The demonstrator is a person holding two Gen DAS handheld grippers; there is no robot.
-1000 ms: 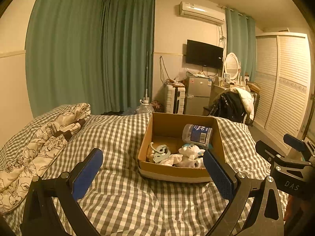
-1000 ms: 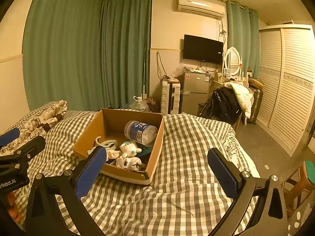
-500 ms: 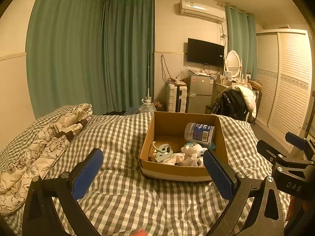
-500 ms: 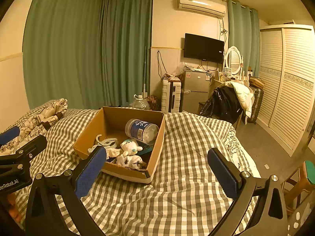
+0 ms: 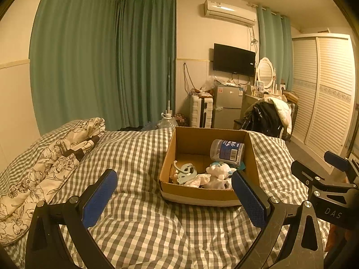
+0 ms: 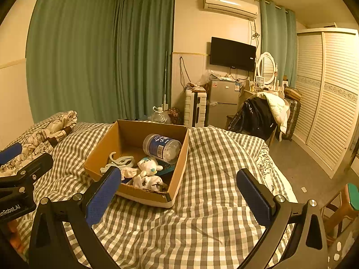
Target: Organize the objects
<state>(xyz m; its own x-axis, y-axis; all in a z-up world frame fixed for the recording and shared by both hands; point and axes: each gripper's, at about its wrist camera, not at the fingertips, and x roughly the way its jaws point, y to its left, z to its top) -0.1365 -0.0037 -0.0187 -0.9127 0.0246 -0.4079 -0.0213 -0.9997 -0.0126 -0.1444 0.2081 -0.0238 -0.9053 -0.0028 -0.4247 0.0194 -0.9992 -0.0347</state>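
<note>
An open cardboard box (image 5: 197, 195) (image 6: 179, 170) sits on the grey checked bed (image 5: 139, 157). In it lie a clear jar with a blue label (image 5: 226, 150) (image 6: 161, 148), a white plush toy (image 5: 218, 171) (image 6: 149, 165), a pale hanger-like piece (image 5: 185, 170) (image 6: 120, 160) and white cloth (image 5: 197, 179). My left gripper (image 5: 175, 199) is open and empty, held above the bed just before the box. My right gripper (image 6: 179, 198) is open and empty, near the box's right front corner. It also shows at the right edge of the left wrist view (image 5: 325, 179).
A floral quilt (image 5: 44, 163) lies bunched on the bed's left side. Beyond the bed stand a white suitcase (image 5: 200, 112), a small fridge (image 5: 228, 107), a chair with clothes (image 5: 267, 116) and a louvred wardrobe (image 5: 325, 94). A wooden stool (image 6: 343, 204) is at the right.
Both grippers have drawn back and risen slightly, so the box looks a little farther away. Both stay open. Nothing in the box moved.
</note>
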